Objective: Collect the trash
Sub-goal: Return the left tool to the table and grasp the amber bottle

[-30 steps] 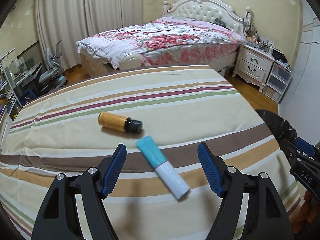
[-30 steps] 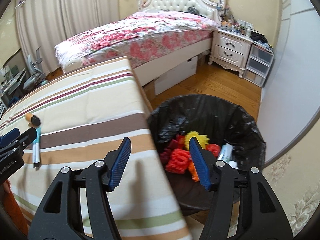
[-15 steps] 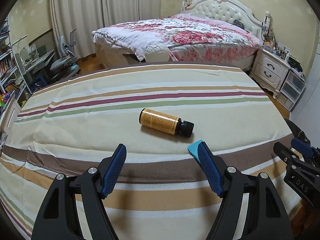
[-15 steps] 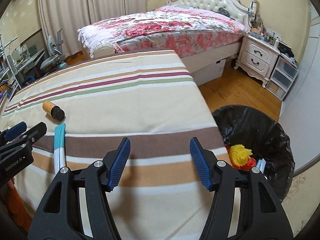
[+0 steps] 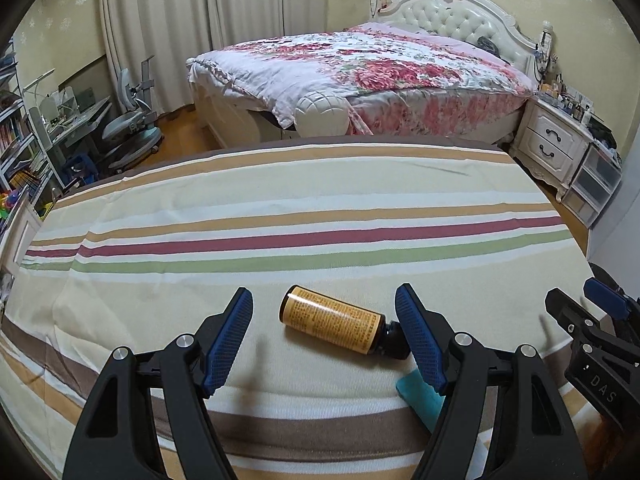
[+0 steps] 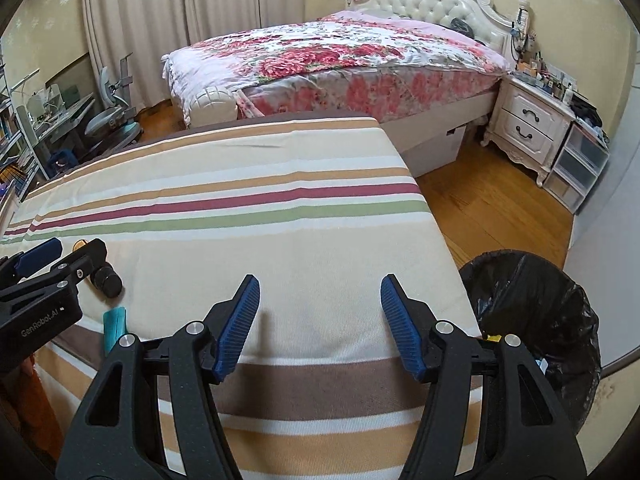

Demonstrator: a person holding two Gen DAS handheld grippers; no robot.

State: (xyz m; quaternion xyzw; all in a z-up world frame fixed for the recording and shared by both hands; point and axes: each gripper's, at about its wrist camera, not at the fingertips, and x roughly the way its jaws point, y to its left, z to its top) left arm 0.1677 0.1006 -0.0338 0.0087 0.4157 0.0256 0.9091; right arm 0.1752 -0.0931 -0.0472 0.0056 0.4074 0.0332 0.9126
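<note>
- Left gripper (image 5: 324, 340): jaws spread wide, holding nothing, hovering low over the striped tablecloth (image 5: 280, 208). It straddles the amber bottle (image 5: 332, 323).
- Amber bottle lies on its side between the left gripper's blue pads, apart from both. Black cap points toward the right pad and sits just beside it; base points away to the left.
- Teal tube (image 5: 420, 396): only one end shows, just nearer than the bottle's cap, partly hidden under the left gripper's right finger.
- Right gripper (image 6: 320, 324): also wide open and empty, over bare cloth to the right of the bottle, well apart from it.
- Bin with black liner (image 6: 532, 312) stands on the floor past the table's right edge, beyond the bottle and the right gripper. Contents barely visible from here.
- Farther off: floral bed (image 5: 360, 76), white nightstand (image 5: 556, 148).
- Risks, my read:
  - The bottle is round and lies skewed across the jaws, so closing may catch the cap end first, and it could roll or spin out.
  - The right finger could snag the tube and drag it along.
  - The table edge is near the bin side; a nudged bottle may roll off onto the floor.
</note>
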